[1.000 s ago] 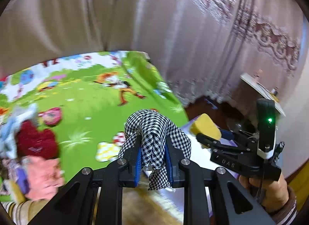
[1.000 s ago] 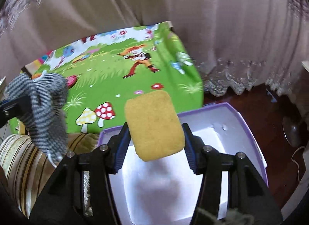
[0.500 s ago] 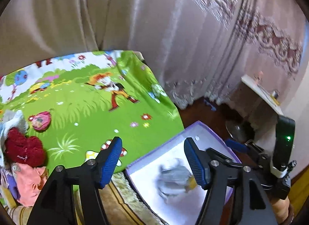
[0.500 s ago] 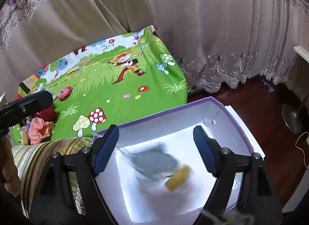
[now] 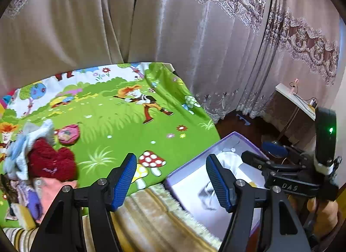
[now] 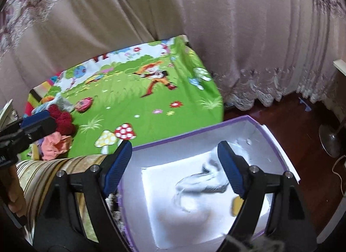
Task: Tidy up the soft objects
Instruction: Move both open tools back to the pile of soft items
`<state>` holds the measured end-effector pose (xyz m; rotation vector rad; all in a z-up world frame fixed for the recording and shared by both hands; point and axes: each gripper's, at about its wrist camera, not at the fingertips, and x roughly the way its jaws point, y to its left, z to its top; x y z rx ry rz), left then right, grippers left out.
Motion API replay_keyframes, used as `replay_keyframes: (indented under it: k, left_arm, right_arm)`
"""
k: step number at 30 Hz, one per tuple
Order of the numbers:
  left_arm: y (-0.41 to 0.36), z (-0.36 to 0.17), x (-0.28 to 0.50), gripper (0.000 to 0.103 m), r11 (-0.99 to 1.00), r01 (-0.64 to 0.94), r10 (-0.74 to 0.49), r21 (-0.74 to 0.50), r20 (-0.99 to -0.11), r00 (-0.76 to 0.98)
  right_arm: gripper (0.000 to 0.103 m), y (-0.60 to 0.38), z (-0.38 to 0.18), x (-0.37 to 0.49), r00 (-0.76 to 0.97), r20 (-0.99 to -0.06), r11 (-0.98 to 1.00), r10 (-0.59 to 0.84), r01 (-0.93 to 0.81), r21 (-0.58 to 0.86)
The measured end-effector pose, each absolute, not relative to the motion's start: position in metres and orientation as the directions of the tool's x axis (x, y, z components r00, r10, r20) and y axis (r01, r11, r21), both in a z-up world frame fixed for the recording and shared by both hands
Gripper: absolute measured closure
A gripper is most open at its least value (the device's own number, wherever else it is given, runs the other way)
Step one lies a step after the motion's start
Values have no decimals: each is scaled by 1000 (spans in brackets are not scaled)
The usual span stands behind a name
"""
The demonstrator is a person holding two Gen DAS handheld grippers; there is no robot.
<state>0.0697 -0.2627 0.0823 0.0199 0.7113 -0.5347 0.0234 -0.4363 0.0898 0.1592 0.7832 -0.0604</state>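
Checked cloth (image 6: 203,183) crumpled in purple-rimmed box (image 6: 233,124)

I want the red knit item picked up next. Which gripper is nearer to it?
Left. The left gripper hangs open just beside the red knit item on the green mat. The right gripper is open over the purple box, farther away.

Matt black plastic arms on the left gripper (image 5: 170,178), ribbed blue rubbery pads (image 5: 124,181). Same finish on the right gripper (image 6: 175,166). Smooth white card inside the box (image 6: 262,141), purple outside, glaring under light. Limp checked cloth (image 6: 201,183) and porous yellow sponge (image 6: 235,205) within. Printed smooth cotton-like sheet (image 5: 121,122). Fuzzy red knit (image 5: 50,163). Satiny curtain (image 5: 173,31) with lace trim. Glossy dark wood floor (image 6: 302,135). Plush striped fabric (image 5: 151,215).
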Motion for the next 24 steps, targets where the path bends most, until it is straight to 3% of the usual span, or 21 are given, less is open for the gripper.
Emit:
replay_keyframes:
  k: [14,24]
  left_arm:
    - [-143,71,53,36,912,313,-410,-265,-626,664]
    - [-35,49,48,36,933,121,-330,-338,-676,659]
  right_arm:
    - [19,-361,96,38,681,-720,990,135,-59,130]
    - [19,-310,96,52,636,-742,977,211,-164,138]
